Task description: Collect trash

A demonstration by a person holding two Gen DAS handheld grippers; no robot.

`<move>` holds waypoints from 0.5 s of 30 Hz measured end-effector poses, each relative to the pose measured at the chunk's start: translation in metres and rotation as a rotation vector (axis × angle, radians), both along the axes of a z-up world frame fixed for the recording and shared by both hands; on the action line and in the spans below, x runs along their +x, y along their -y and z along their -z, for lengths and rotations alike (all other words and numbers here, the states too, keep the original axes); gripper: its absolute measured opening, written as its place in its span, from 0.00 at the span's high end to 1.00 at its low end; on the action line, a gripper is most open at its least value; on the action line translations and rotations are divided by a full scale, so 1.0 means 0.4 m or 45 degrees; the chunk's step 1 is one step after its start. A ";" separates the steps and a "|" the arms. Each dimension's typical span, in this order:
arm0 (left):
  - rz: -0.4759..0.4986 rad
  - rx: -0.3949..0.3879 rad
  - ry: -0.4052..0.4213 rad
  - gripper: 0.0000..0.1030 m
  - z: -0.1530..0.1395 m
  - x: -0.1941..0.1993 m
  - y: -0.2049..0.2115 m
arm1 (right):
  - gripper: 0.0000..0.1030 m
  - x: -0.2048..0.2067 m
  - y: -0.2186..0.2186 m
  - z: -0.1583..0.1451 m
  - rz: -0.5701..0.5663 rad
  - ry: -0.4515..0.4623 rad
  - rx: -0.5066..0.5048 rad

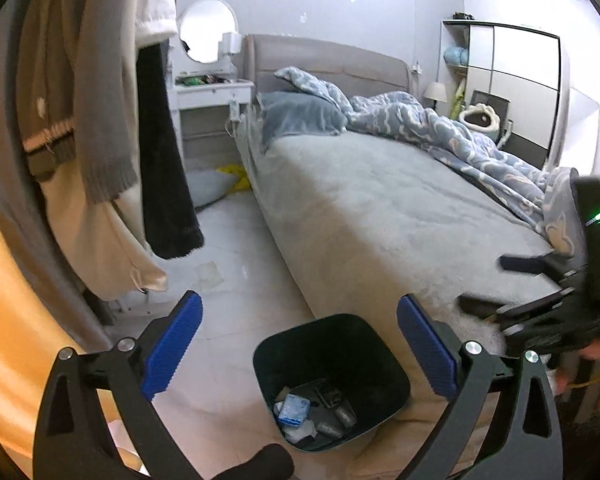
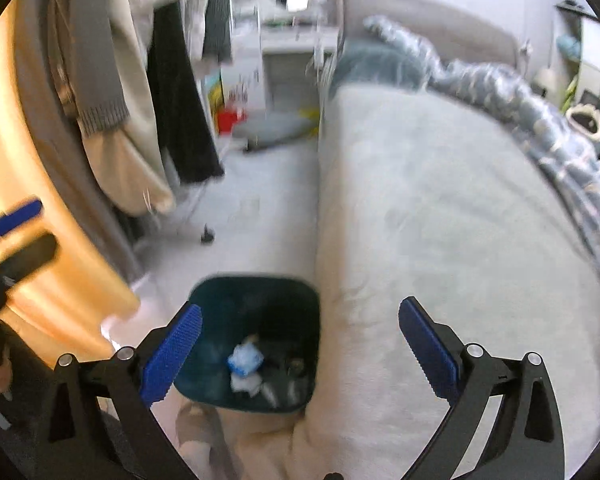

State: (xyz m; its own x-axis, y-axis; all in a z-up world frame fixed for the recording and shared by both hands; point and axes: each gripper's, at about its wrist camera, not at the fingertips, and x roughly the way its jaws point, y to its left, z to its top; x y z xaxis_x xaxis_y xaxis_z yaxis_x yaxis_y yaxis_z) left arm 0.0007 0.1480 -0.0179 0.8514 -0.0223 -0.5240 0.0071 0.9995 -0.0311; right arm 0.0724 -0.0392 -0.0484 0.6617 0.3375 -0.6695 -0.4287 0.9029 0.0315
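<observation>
Bedroom floor bin [image 1: 384,354], both jaws wide, empty

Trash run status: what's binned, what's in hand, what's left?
Done: dark bin beside the bed holds a blue packet and other scraps. In hand: nothing; left gripper and right gripper are open, empty. Left: possibly the yellow item on the floor.

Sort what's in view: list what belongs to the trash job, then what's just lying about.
Job:
bin
blue packet in the bin
paper scrap on the floor

Lying about:
duvet
pillow
hanging clothes
floor cushion
</observation>
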 end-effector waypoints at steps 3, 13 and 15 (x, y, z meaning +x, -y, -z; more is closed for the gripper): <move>-0.028 0.017 0.045 0.03 -0.023 -0.027 0.023 | 0.03 -0.058 0.058 -0.073 0.042 0.134 0.011; -0.060 0.005 0.059 0.03 -0.024 -0.092 0.078 | 0.03 -0.209 0.298 -0.200 0.224 0.337 0.061; -0.058 -0.007 0.066 0.03 -0.025 -0.102 0.094 | 0.03 -0.229 0.331 -0.194 0.249 0.335 0.059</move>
